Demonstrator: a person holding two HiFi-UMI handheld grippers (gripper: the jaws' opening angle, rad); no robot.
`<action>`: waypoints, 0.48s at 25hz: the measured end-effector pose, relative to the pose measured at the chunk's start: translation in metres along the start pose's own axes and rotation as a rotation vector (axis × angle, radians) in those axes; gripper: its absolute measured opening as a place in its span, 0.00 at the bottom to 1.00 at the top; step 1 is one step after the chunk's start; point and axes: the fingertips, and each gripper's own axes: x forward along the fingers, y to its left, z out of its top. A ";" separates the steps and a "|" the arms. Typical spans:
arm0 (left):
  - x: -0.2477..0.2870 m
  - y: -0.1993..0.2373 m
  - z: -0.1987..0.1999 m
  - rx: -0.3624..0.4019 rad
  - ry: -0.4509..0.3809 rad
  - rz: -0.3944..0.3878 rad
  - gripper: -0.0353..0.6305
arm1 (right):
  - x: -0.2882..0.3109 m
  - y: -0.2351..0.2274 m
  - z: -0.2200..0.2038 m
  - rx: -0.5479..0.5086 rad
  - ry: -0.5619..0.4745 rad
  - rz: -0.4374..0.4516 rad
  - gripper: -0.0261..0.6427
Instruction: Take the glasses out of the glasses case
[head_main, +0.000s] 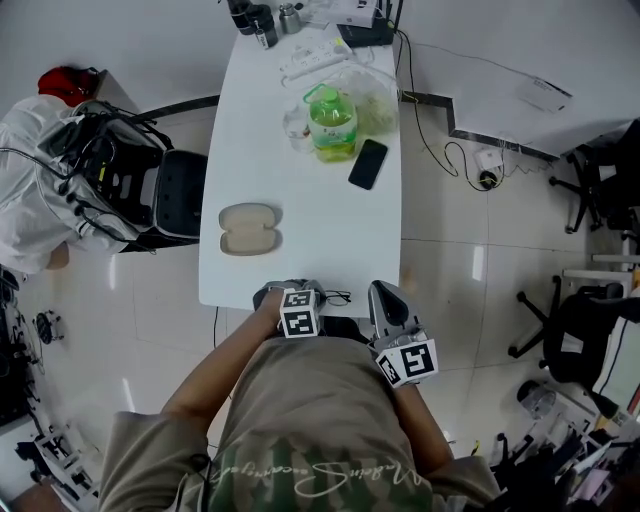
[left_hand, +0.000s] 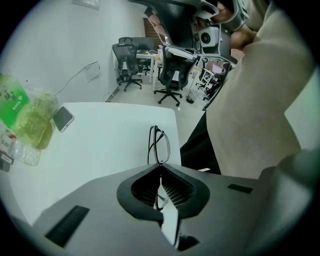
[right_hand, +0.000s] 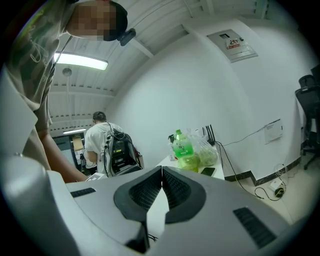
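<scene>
Closest up is the person's shirt (head_main: 300, 440), which fills the bottom of the head view and cuts both forearms off partway. Left gripper (left_hand: 160, 169) is clamped on the glasses (left_hand: 159, 145). They're folded and stick out edge-on past the jaw tips, over the near edge of the table (head_main: 300, 220). The pinched end is buried between the jaws, so can't say exactly which part it's got. From above the glasses are tiny and half tucked behind the gripper.

Right gripper (right_hand: 161, 170) is squeezed closed on nothing, sitting just right of the left one at the table edge.

Case (head_main: 249, 229) lies open further up the table, well apart from the glasses. Past it there's a green bottle (head_main: 332, 122), a phone (head_main: 367, 163) and a clear bag (head_main: 375, 95) whose contents I can't make out.
</scene>
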 end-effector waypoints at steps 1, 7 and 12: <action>0.001 -0.004 0.000 0.011 0.008 0.006 0.08 | -0.004 0.004 -0.001 -0.005 -0.002 0.006 0.06; 0.001 -0.023 -0.003 0.041 0.031 0.010 0.08 | -0.029 0.025 0.002 -0.061 -0.009 0.007 0.06; -0.006 -0.030 -0.005 0.094 0.054 0.020 0.08 | -0.044 0.029 0.014 -0.108 -0.031 -0.031 0.06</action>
